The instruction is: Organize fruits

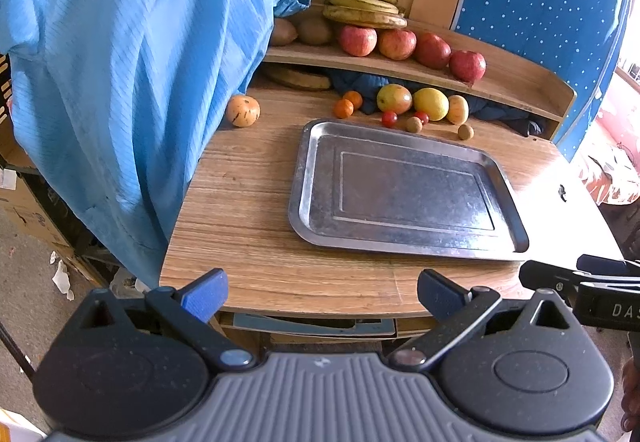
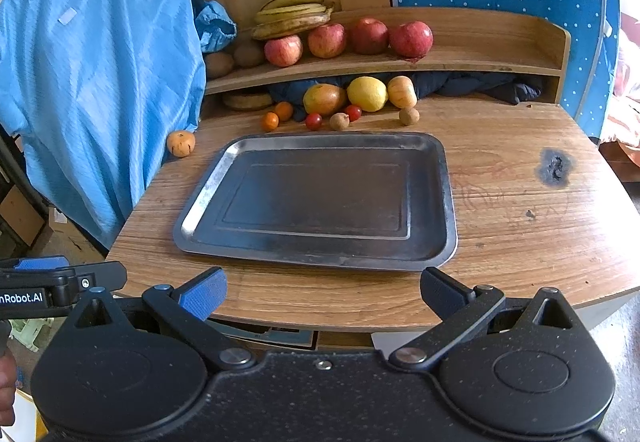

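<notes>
On shelf [image 2: 460, 56]: four apples [image 2: 327, 40]; tray [image 2: 448, 178] bare; left claw [image 1: 322, 292], right claw [image 2: 323, 292] wide.

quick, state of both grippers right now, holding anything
Left gripper: open, holding nothing, at the near edge of the table.
Right gripper: open, holding nothing, in front of the bare metal tray.
</notes>
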Available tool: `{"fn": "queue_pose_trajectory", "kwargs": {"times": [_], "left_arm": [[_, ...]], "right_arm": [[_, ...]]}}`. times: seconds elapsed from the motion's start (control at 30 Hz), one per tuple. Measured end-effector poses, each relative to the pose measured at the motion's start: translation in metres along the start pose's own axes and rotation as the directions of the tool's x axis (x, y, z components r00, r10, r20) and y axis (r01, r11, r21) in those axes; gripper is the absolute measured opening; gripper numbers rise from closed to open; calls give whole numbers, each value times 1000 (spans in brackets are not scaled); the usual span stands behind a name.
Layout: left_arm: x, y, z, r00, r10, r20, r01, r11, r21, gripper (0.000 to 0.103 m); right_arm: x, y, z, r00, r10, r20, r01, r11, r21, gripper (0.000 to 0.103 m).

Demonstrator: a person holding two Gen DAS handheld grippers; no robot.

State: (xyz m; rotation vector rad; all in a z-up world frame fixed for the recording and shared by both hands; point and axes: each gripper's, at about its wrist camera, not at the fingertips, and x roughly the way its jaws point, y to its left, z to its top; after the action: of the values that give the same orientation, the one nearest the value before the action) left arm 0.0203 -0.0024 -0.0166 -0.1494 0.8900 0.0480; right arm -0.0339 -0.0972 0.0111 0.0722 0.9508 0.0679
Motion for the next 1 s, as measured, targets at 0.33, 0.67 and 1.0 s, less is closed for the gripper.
{"fn": "queue_pose_trajectory", "kwargs": {"times": [0.33, 0.67, 1.0], "left_arm": [[10, -4, 5, 1000, 3, -23, -3, 1000, -5, 102], [29, -14, 9, 997, 14, -81, -14, 1000, -6, 102], [56, -31, 23, 992, 23, -126, -27, 999, -32, 102]], "right_arm": [[8, -7, 4, 1000, -2, -23, 2, 1000, 3, 102], [22, -18, 5, 998, -2, -60, 3, 1000, 11, 102], [38, -36, 16, 995, 17, -94, -18, 1000, -11, 102]]}}
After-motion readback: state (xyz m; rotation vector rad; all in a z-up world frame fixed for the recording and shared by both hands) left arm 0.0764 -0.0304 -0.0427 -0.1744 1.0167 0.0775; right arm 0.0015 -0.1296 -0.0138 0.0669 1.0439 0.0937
